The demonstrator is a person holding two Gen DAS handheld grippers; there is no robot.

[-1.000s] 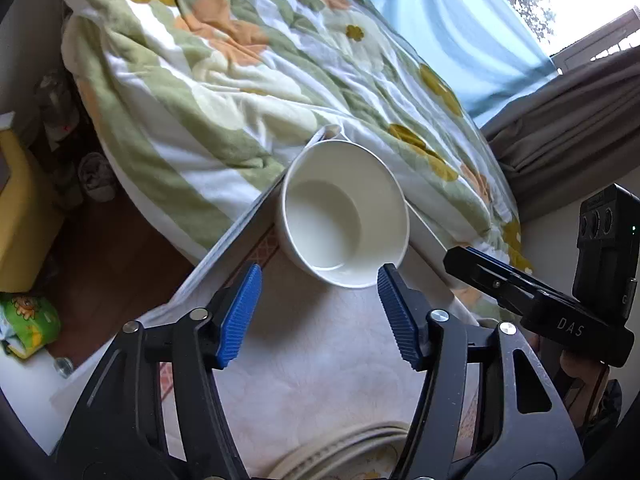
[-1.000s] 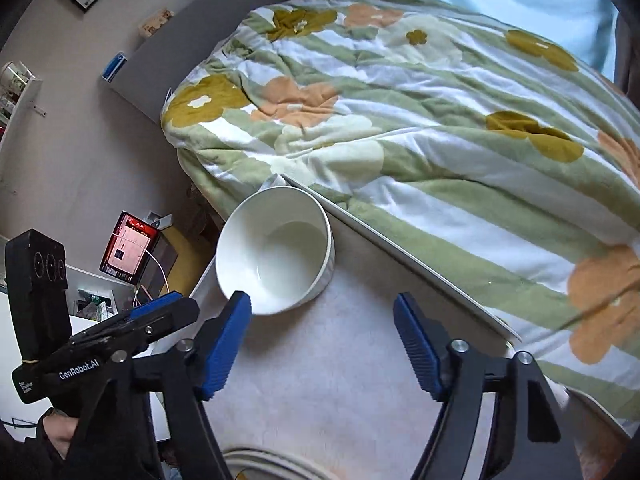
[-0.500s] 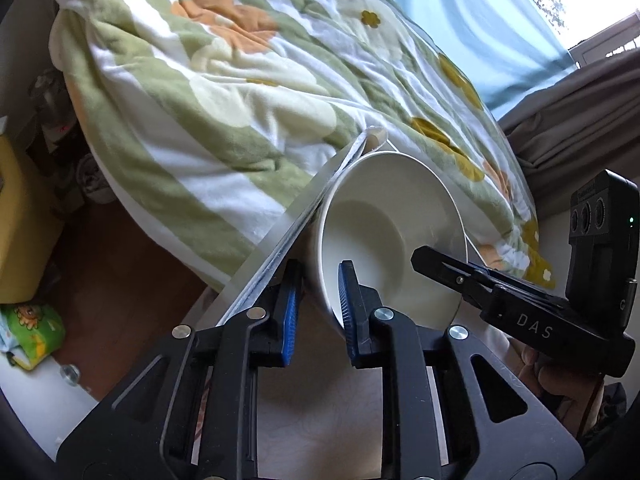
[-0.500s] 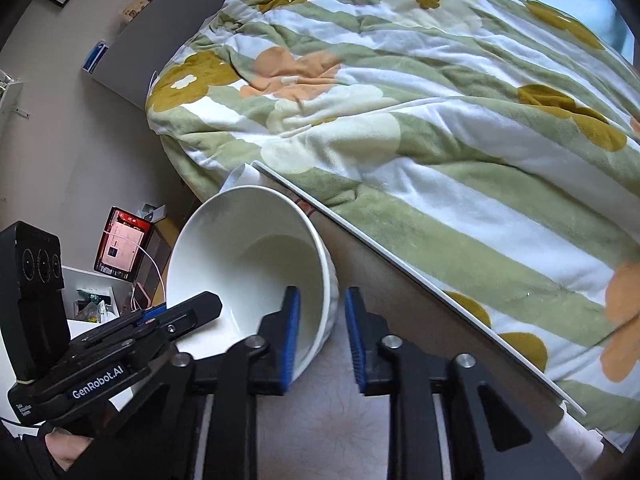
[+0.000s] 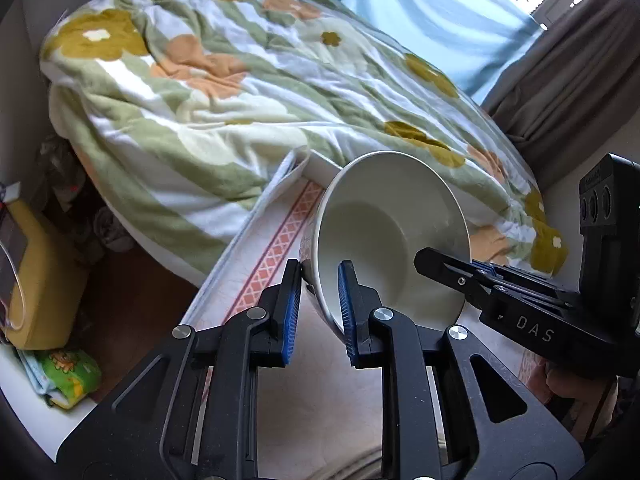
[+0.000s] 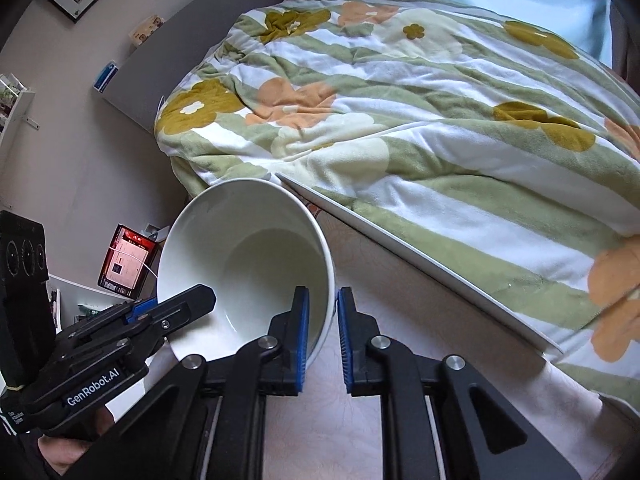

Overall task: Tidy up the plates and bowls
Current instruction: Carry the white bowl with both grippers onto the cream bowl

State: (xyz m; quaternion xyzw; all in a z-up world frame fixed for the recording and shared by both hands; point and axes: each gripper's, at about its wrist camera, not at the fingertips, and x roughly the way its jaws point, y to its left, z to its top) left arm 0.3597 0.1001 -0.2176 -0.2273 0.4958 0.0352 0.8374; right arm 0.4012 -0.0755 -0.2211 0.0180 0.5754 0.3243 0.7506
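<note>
1. While both clamp one rim, the left hand-held gripper (image 5: 319, 307) is pinched narrow on the white bowl (image 5: 384, 232), near-left wall.
2. Right hand-held gripper (image 6: 322, 330) nips the opposite wall, w/ pads inside & out.
3. Bowl's tilted, mouth toward the cams, over the bench (image 5: 320, 392).
4. Beyond: bed w/ floral blanket (image 6: 420, 128), then blue curtain (image 5: 420, 20).

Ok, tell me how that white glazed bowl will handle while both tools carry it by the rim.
The white glazed bowl looks rigid and probably breakable. Its glossy wall may slip between the blue pads, since each tool pinches only a short stretch of rim. It is tilted, so it could swing if either grip loosens.
</note>
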